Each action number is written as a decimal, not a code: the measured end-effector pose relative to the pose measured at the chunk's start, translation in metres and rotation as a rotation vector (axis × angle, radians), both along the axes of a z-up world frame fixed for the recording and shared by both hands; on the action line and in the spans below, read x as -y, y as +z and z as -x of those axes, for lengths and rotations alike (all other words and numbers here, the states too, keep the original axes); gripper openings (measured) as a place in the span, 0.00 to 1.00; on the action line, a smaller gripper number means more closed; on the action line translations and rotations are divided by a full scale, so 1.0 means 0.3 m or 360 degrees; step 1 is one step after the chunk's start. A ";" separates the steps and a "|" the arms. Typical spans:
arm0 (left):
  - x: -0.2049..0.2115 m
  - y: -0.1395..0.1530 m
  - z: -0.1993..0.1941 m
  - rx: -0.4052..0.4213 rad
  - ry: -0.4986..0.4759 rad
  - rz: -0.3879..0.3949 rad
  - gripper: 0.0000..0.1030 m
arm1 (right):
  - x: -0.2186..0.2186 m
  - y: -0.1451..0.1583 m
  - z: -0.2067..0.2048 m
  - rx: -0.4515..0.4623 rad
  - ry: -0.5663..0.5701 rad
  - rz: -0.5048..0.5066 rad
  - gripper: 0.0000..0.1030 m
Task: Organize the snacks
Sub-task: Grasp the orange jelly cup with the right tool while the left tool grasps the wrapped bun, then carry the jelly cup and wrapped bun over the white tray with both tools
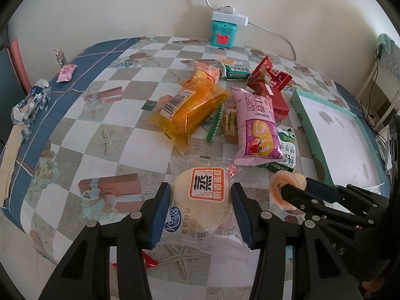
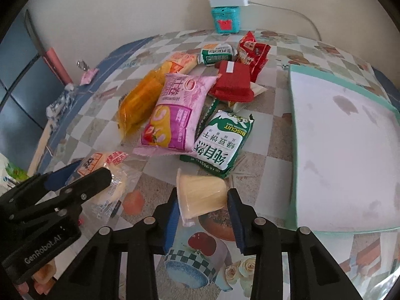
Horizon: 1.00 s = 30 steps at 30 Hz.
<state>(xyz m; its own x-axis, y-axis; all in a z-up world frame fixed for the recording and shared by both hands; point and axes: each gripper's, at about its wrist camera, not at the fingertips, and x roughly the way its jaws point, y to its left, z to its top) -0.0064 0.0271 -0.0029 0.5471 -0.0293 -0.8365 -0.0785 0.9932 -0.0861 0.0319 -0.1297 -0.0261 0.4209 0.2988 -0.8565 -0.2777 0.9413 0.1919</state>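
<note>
A round pale steamed cake (image 1: 197, 215) in a clear wrapper sits between the blue pads of my left gripper (image 1: 200, 190), which is shut on it low over the checked tablecloth. In the right wrist view that cake (image 2: 117, 185) shows at the left in the left gripper (image 2: 90, 171). My right gripper (image 2: 203, 200) is shut on a yellow jelly cup (image 2: 200, 187) lying on its side, lid to the left. From the left wrist view the cup (image 1: 277, 192) and the right gripper (image 1: 296, 186) are at the lower right. A teal-rimmed white tray (image 2: 292, 137) lies just right of the cup.
A heap of snacks fills the table's middle: a pink roll-cake packet (image 1: 255, 125), an orange packet (image 1: 190, 110), a green biscuit packet (image 2: 222, 145) and red packets (image 2: 232, 82). A teal cube with a power strip (image 1: 223, 33) stands at the back wall. A pink candy (image 1: 65, 72) lies near the left edge.
</note>
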 end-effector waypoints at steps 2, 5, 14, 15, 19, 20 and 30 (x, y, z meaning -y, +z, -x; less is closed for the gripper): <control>-0.003 0.002 0.002 -0.0009 0.0007 -0.0005 0.50 | 0.008 0.000 0.004 -0.0005 -0.0010 -0.0003 0.38; -0.013 -0.011 0.001 -0.0058 0.0034 -0.0030 0.50 | 0.015 0.005 0.007 -0.0003 -0.0015 -0.0010 0.38; -0.029 -0.012 0.009 -0.0089 0.0066 -0.0054 0.50 | 0.026 0.013 0.017 0.0007 -0.0016 -0.0026 0.38; -0.030 -0.015 0.010 -0.0094 0.0067 -0.0055 0.50 | 0.026 0.013 0.017 0.0007 -0.0015 -0.0026 0.38; -0.047 -0.038 0.009 -0.0138 0.0094 -0.0041 0.50 | 0.032 0.016 0.019 0.0011 -0.0023 -0.0034 0.38; -0.048 -0.035 0.011 -0.0132 0.0096 -0.0035 0.50 | 0.033 0.016 0.019 0.0009 -0.0024 -0.0038 0.38; -0.112 0.039 0.017 -0.0017 0.0210 -0.0058 0.49 | 0.055 0.038 0.028 0.0042 -0.0053 -0.0075 0.38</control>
<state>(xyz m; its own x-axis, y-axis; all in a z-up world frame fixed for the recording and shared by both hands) -0.0114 0.0608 0.0089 0.5353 0.0731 -0.8415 -0.2093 0.9766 -0.0483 0.0234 -0.1463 -0.0146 0.4536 0.3239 -0.8303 -0.2522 0.9402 0.2290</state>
